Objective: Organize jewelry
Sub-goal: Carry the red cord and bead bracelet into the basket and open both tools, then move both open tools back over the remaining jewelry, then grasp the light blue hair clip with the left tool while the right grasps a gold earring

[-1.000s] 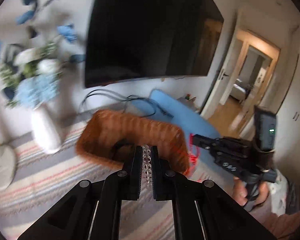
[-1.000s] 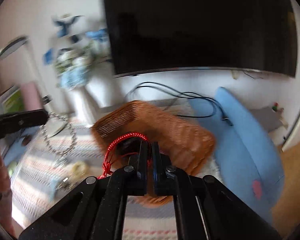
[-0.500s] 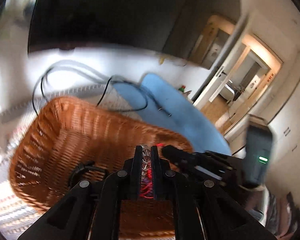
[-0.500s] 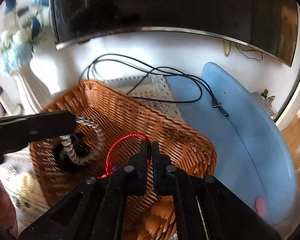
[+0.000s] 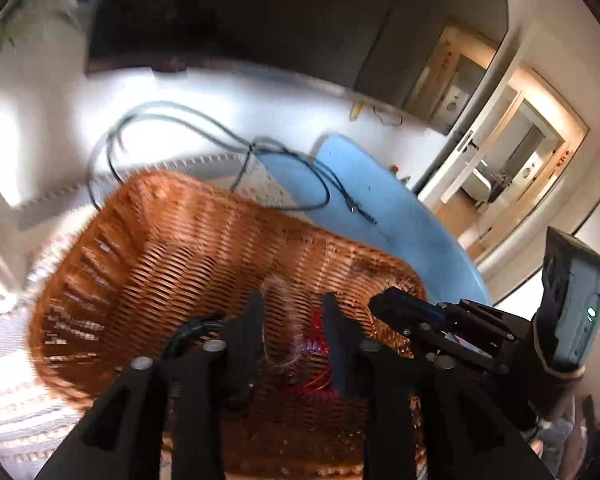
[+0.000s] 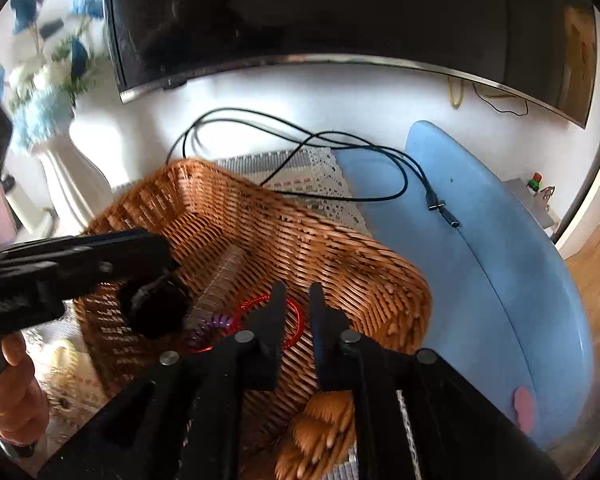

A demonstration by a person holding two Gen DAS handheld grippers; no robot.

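Basket: a brown woven basket (image 6: pixel 340 252) sits on a striped cloth (image 5: pixel 8 412) on the counter.
Left hand-held gripper: the left hand-held gripper (image 5: pixel 292 312) is over the basket. Its jaws are opening, and the gap shows a blurry clear bead bracelet (image 5: pixel 278 320). I cannot tell if the pads touch the bracelet.
Right hand-held gripper: the right hand-held gripper (image 6: pixel 296 300) is over the basket too. Its jaws are opening with nothing pinched.
Red bracelet: the red bracelet (image 6: pixel 260 304) lies down in the basket, just past the right tips.
Purple coil: a purple coil band (image 6: pixel 210 326) lies in the basket beside the red bracelet.
Dark thing: a black lump (image 6: pixel 156 308) sits in the basket. It is too dark to tell what it is.
Behind: black cables (image 6: pixel 300 140), a blue mat (image 6: pixel 500 260), a white vase (image 6: pixel 72 176) with blue flowers.
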